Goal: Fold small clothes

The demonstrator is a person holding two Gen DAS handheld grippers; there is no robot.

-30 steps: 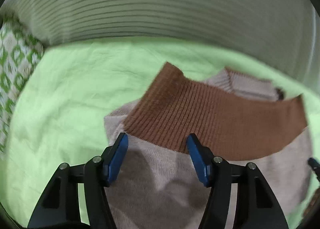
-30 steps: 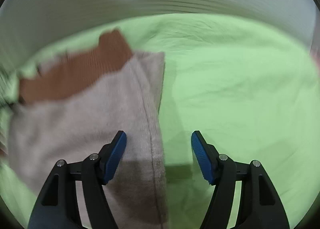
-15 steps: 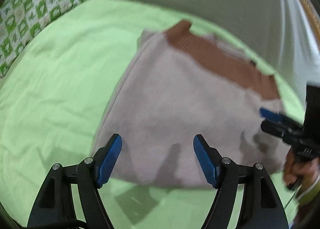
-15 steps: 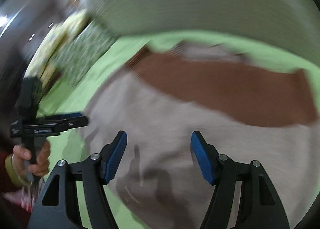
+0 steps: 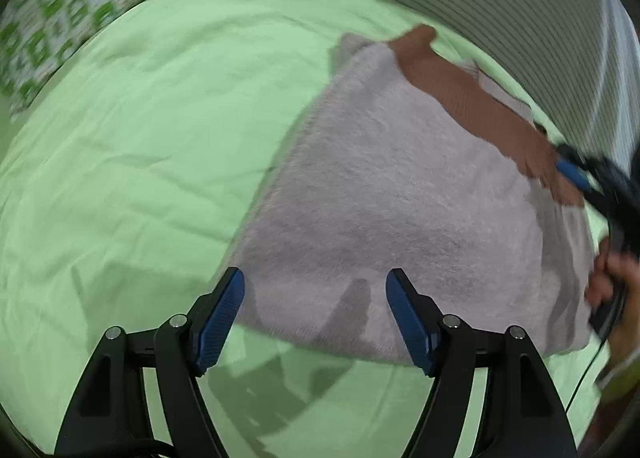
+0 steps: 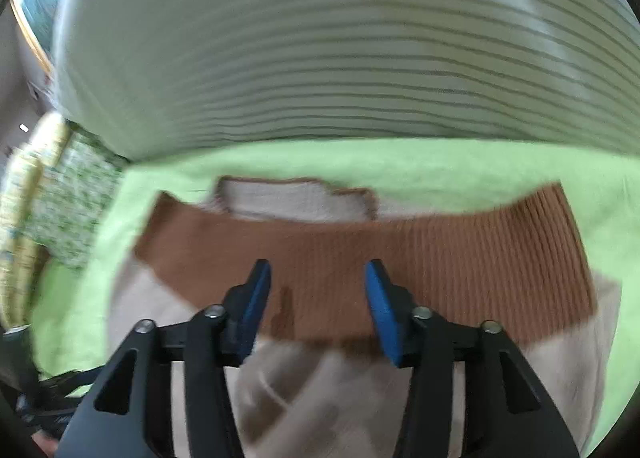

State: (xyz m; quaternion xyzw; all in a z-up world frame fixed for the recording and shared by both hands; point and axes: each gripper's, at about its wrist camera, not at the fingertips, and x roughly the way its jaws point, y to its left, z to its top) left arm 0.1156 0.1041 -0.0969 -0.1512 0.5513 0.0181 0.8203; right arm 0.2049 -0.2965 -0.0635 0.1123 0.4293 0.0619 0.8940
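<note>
Green-and-white patterned bedding (image 5: 60, 13) fills the far left of the left wrist view, beside a light green sheet (image 5: 152, 129) covering the bed. On that sheet lies the folded beige sweater (image 5: 392, 193), its brown ribbed band (image 5: 480, 105) along the far edge. The left gripper (image 5: 314, 312) hovers over the sweater's near edge, blue fingers (image 5: 220, 314) spread wide with nothing between them. Further right, the right gripper (image 6: 316, 306) hangs above the brown band, fingers parted and empty; whether they touch the knit cannot be told. A striped cloth (image 6: 340, 49) rises behind the sheet.
</note>
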